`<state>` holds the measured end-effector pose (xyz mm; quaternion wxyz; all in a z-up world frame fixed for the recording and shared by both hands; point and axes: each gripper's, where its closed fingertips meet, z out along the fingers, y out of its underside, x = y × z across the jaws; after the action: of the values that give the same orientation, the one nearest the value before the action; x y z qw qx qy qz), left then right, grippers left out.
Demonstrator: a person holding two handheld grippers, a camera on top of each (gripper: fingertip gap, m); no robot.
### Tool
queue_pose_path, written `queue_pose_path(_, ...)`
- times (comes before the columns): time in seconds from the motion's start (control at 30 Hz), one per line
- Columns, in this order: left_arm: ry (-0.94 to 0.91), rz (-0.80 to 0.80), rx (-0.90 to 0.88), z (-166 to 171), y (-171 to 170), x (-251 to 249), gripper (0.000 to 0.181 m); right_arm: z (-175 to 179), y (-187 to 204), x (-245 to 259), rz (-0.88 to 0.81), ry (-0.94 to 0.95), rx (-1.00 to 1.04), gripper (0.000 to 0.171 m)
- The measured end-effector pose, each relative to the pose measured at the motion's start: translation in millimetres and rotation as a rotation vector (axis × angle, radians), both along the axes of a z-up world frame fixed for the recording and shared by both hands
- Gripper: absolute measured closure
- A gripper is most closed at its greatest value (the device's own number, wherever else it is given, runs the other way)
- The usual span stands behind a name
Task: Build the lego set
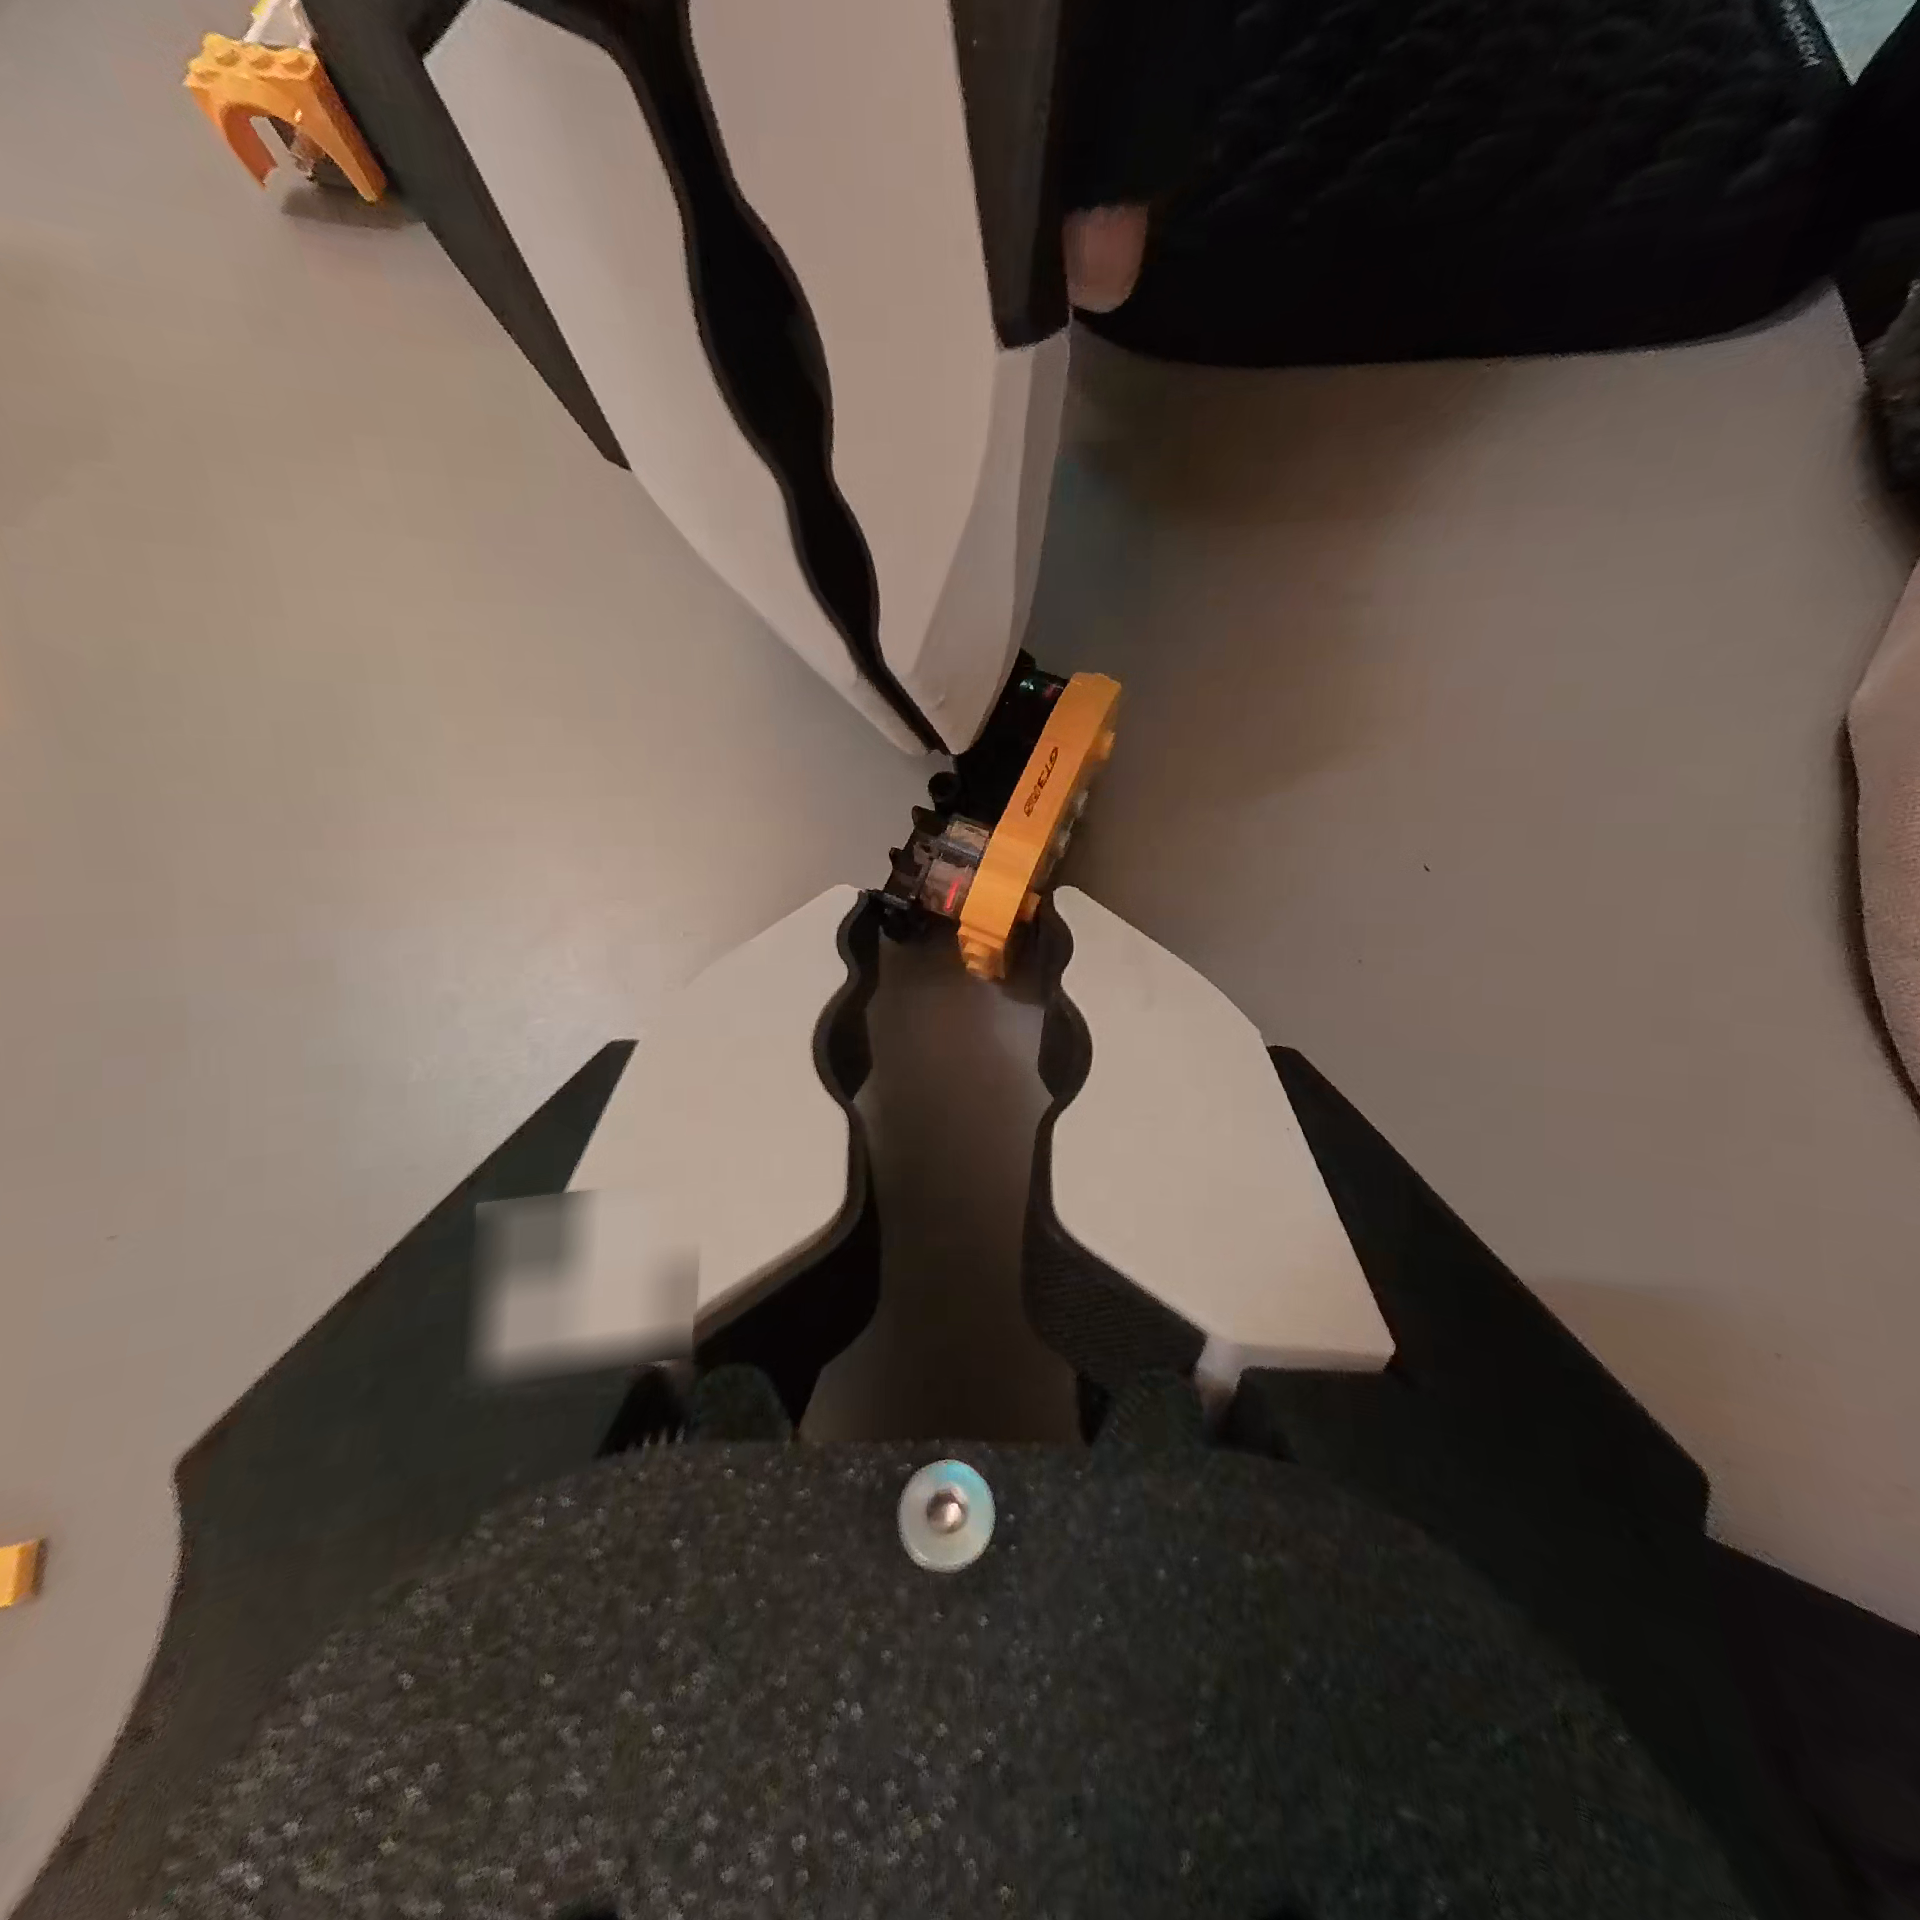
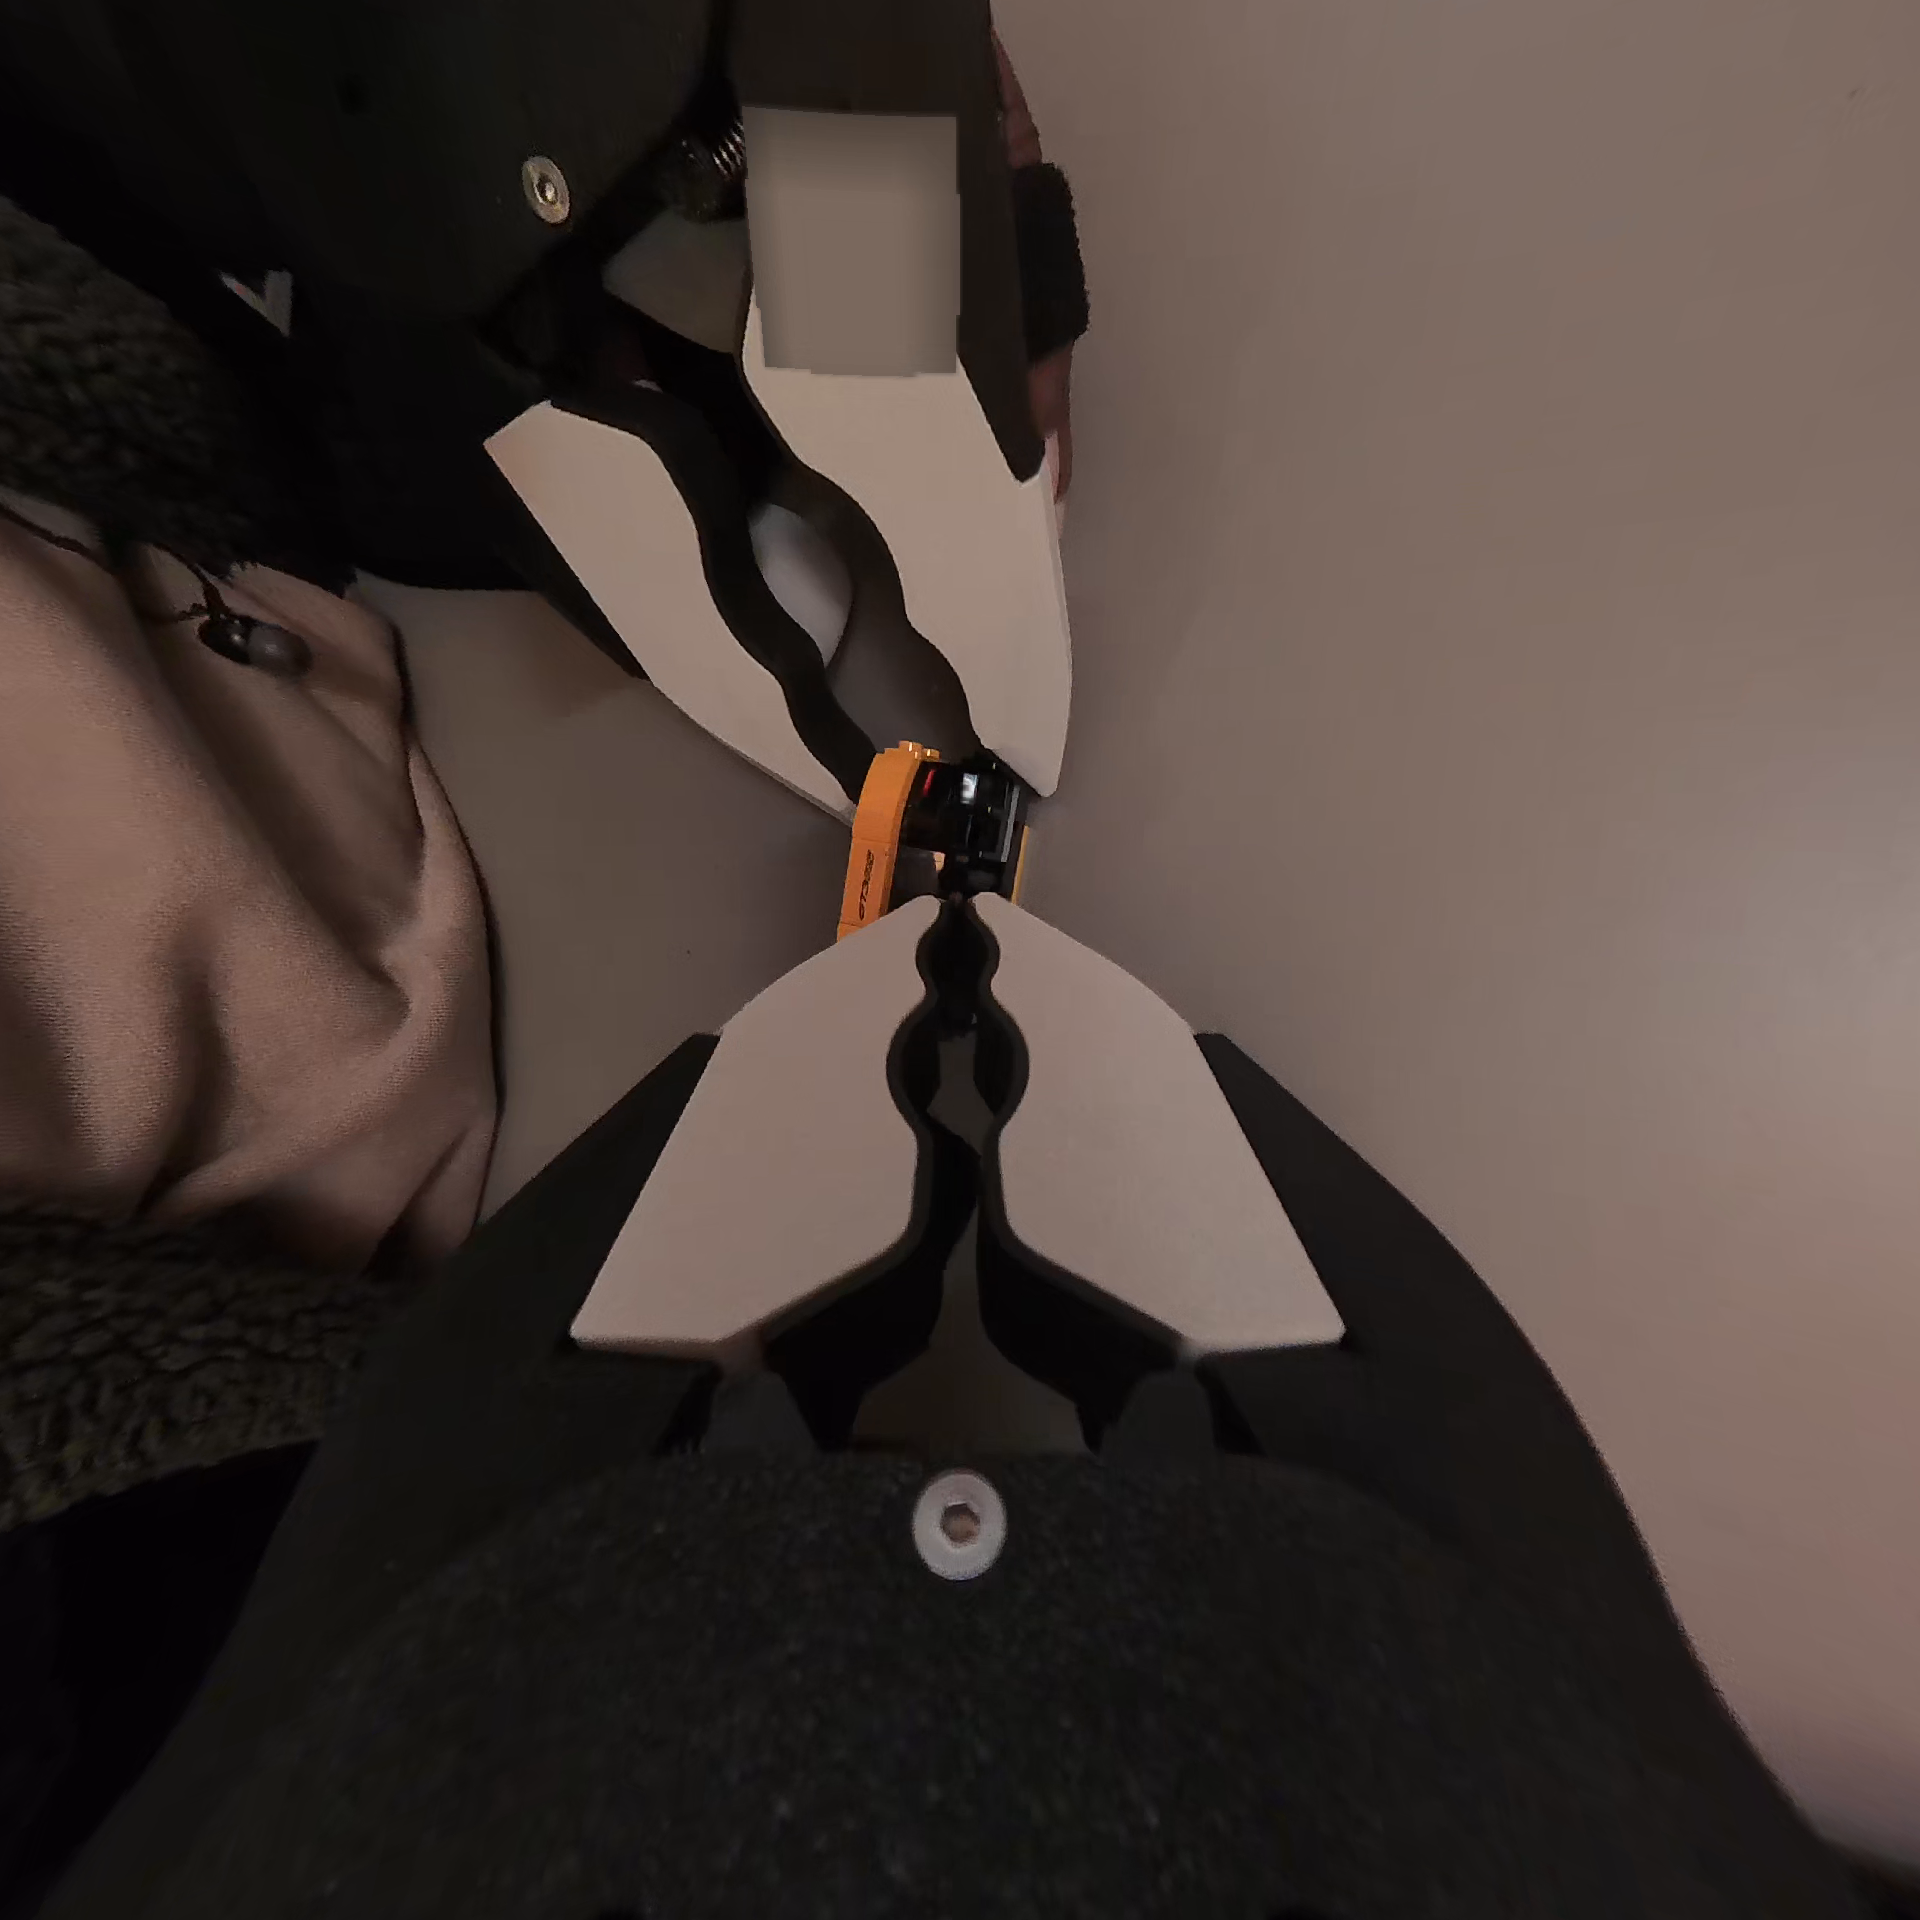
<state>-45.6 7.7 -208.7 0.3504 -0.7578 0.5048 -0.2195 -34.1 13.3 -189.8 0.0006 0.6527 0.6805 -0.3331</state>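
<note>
Two grippers meet tip to tip on one small lego assembly [image 1: 1013, 821], an orange plate with black and clear pieces clipped to its side, held above the grey desk [image 1: 312, 727]. In the left wrist view the left gripper [image 1: 951, 904] has its fingers parted by a moderate gap, with the lower end of the assembly sitting between the tips; the orange plate touches the right-hand finger [image 1: 1153, 1091], and whether the other finger presses the black part I cannot tell. Straight ahead, the right gripper [image 1: 940, 743] comes down from the top of that view, its tips nearly together on the black pieces. Its own view shows the right gripper [image 2: 956, 906] closed to a sliver, pinching a small black stub at the near end of the assembly [image 2: 940, 831], with the left gripper [image 2: 935, 774] gripping the far end. Well off to the far left of the left gripper lies an orange arch piece [image 1: 275, 114]. A gloved hand [image 1: 1455, 156] shows behind the right gripper.
</note>
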Motion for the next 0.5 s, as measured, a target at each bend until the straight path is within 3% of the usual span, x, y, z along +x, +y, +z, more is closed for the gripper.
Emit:
queue_pose_path(0.27, 0.005, -0.001, 0.005, -0.8, -0.6, -0.3, 0.152, -1.3, -2.8, 0.0, 0.067, -0.06, 0.106, 0.171)
queue_pose_path(0.5, 0.005, -0.001, 0.006, -1.1, -1.0, -0.5, 0.153, -2.6, -2.3, 1.3, 0.044, -0.037, 0.07, 0.171)
